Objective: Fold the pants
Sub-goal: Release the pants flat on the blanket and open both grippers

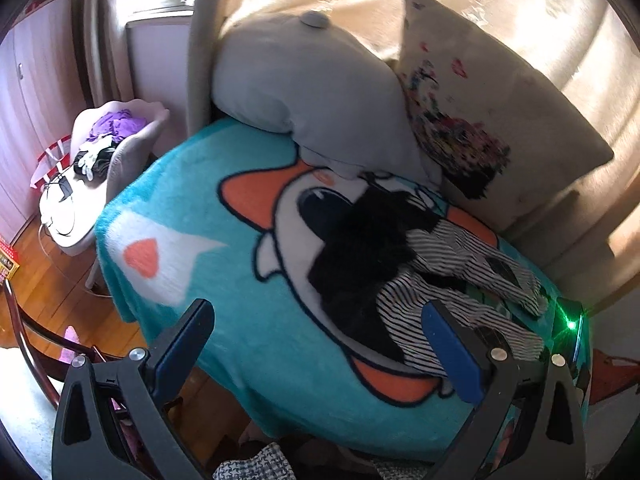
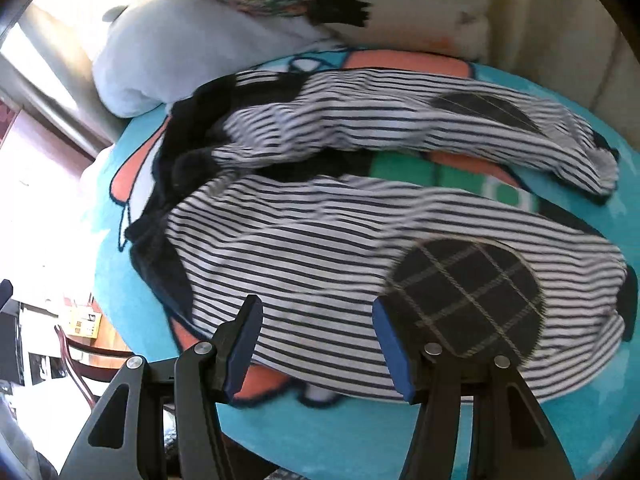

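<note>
Black-and-white striped pants with a black waist part lie spread on a turquoise cartoon blanket. Both legs run to the right, each with a dark plaid knee patch. My left gripper is open and empty, above the blanket near the waist end. My right gripper is open and empty, just above the near leg's front edge, beside the knee patch. The pants also show in the left wrist view.
A grey pillow and a patterned cushion lean at the back of the bed. A chair with clothes stands left on the wooden floor. A dark chair frame is near the blanket's front edge.
</note>
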